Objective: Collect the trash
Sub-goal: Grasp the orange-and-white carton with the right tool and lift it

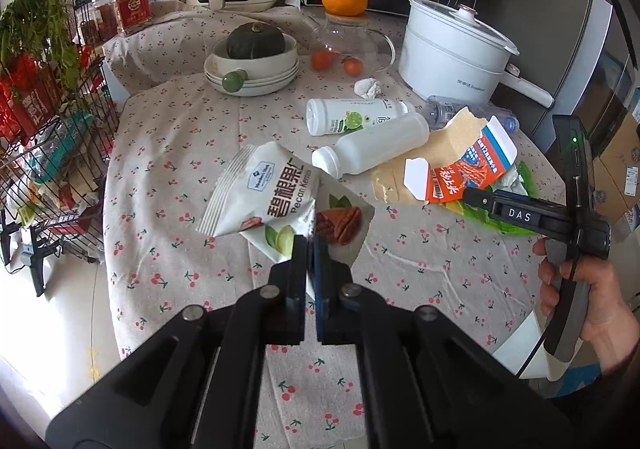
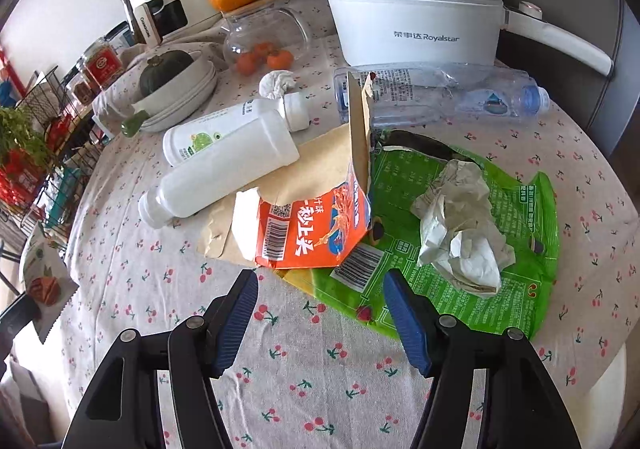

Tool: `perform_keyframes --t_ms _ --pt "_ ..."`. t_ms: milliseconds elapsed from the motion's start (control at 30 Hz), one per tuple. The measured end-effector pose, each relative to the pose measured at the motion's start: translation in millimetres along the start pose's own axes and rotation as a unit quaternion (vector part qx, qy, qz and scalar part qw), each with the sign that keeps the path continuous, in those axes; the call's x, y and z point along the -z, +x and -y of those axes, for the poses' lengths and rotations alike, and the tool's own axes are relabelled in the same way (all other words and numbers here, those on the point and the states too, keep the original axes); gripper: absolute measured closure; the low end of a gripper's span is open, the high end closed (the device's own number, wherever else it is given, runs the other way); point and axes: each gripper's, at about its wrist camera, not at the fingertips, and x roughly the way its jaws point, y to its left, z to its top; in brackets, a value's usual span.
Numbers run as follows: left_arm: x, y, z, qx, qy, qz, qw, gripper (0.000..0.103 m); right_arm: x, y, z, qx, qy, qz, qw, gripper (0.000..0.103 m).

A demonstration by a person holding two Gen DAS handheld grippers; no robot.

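My left gripper (image 1: pixel 308 245) is shut on the lower edge of a flat pecan packet (image 1: pixel 340 221), which hangs above the cherry-print tablecloth (image 1: pixel 180 249). A puffy white Pecan Kernels packet (image 1: pixel 260 189) overlaps it; whether that one is gripped too I cannot tell. My right gripper (image 2: pixel 320 279) stands open just above the cloth, its fingertips at the near edge of a torn orange carton (image 2: pixel 316 225) and a flattened green bag (image 2: pixel 460 289). Crumpled paper (image 2: pixel 460 225) lies on the bag. Two white bottles (image 2: pixel 224 169) and a crushed clear bottle (image 2: pixel 440 97) lie behind.
A white electric pot (image 2: pixel 412 9), a glass jar (image 2: pixel 264 37) topped by an orange, stacked bowls (image 1: pixel 252 69) holding a green squash, and a tissue wad (image 1: pixel 367 87) crowd the far side. A wire rack (image 1: pixel 48 169) stands left of the table. A hand (image 1: pixel 584 297) holds the right gripper's handle.
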Motion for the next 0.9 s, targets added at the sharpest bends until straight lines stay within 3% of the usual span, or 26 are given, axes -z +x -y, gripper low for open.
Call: perform_keyframes --t_ms 67,133,233,300,367,900 --pt "-1.2 0.2 -3.8 0.0 -0.004 0.0 1.0 0.099 -3.0 3.8 3.4 -0.002 0.009 0.009 1.0 0.038" --pt "-2.8 -0.6 -5.1 0.001 -0.007 0.002 1.0 0.099 -7.4 7.9 5.0 -0.005 0.019 0.013 1.0 0.047" --pt "-4.4 -2.4 -5.8 0.004 -0.012 0.006 0.9999 0.099 -11.8 8.6 6.3 -0.01 0.03 0.015 0.999 0.066" --pt "-4.7 -3.6 -6.1 0.005 -0.014 0.008 0.9999 0.099 -13.8 5.4 4.0 -0.007 0.028 0.02 0.999 0.087" --pt "-5.1 -4.7 -6.2 0.006 -0.017 0.01 0.9998 0.099 -15.6 -0.5 1.3 -0.004 0.026 0.029 0.999 0.095" --pt "-6.8 -21.5 -1.5 0.029 -0.029 0.04 0.9983 0.099 -19.7 -101.9 -12.8 0.008 -0.03 0.128 0.991 0.1"
